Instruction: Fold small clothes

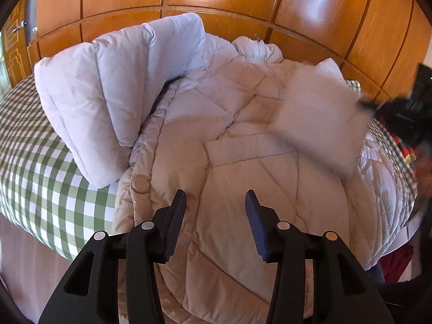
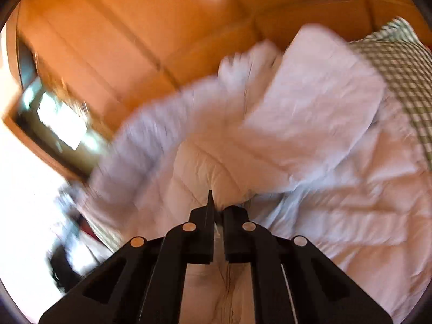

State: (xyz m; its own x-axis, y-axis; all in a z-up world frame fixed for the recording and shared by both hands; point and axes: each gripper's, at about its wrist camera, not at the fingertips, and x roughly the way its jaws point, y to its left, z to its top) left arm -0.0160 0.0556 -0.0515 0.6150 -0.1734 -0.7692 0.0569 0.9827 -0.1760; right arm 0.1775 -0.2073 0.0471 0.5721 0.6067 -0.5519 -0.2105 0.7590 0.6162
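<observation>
- Overhead, my left gripper (image 1: pixel 215 202) hung above the puffer jacket (image 1: pixel 243 162), jaws spread wide with nothing between them, pointed down and forward over the lower front panel.
- I noted the jacket lay spread on the checked bedspread (image 1: pixel 40 162), pale beige quilting facing up, its near hem close under the left gripper's fingers (image 1: pixel 175 216).
- One sleeve (image 1: pixel 94 94) stood folded up at the jacket's left side, resting partly over the green-and-white checks.
- From the left wrist view, my right gripper (image 1: pixel 378 108) entered at the right edge, heavily blurred, with the other sleeve (image 1: pixel 321 118) raised over the jacket's chest.
- From the right wrist view, my right gripper (image 2: pixel 217 210) had its jaws clenched on a pinch of the jacket's pale fabric; the gripped fabric bunched right at the fingertips.
- That view was tilted and smeared, so I could not tell exactly which edge of the sleeve (image 2: pixel 310 102) was pinched.
- Wooden wardrobe panels (image 1: pixel 216 0) filled the background behind the bed in both views.
</observation>
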